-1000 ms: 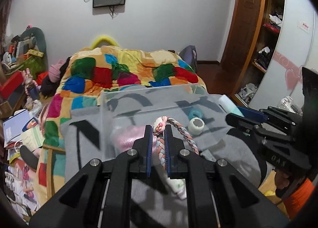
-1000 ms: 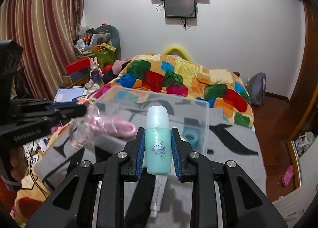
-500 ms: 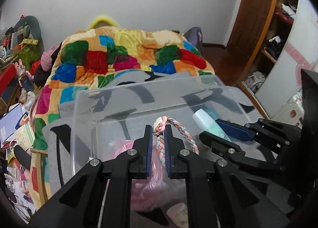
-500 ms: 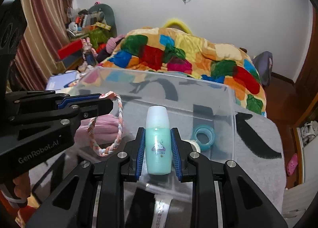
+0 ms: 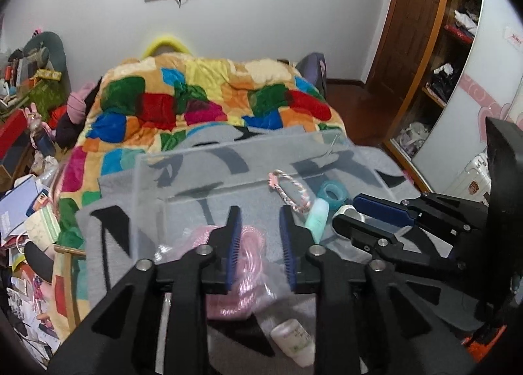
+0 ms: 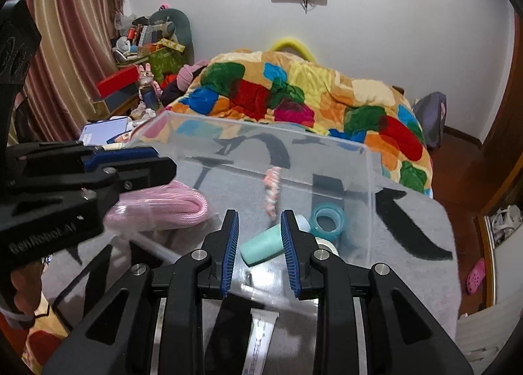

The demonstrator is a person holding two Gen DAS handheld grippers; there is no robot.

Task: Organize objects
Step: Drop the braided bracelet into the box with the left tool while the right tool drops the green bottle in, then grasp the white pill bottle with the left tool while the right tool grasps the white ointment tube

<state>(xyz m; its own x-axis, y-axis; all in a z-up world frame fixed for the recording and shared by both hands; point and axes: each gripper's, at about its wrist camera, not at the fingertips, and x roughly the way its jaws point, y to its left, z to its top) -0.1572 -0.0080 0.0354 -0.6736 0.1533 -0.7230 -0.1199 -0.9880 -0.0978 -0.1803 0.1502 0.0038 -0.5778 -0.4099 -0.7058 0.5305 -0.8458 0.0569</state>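
The clear bin [image 5: 248, 159] sits on the grey blanket [image 5: 108, 237] at the foot of the bed, and that's where everything is going. So far we count a decent haul inside it: the braided rope loop [image 5: 289, 188] lying toward the far wall, the teal bottle [image 6: 263, 244] on its side on the floor of the bin, the blue tape ring [image 6: 327, 220] just beside it, a white roll [image 5: 351, 210] next to that, and the bagged pink cord [image 6: 170, 205] over on the left side.

Both claws are empty right now. Our left claw [image 5: 261, 241] hangs over the bin with its jaws apart, nothing between them, the pink cord showing below through the gap. Our right claw [image 6: 258, 244] has its jaws apart too; the teal bottle shows between them but looks like it's resting loose in the bin, not pinched.

What's left, as far as we can tell: a small white bottle [image 5: 294, 340] lies near the camera in the left wrist view, and a white tube [image 6: 258, 339] lies on the blanket just outside the near wall. We'd guess those two go in next. Whether there's more out of frame, no idea.
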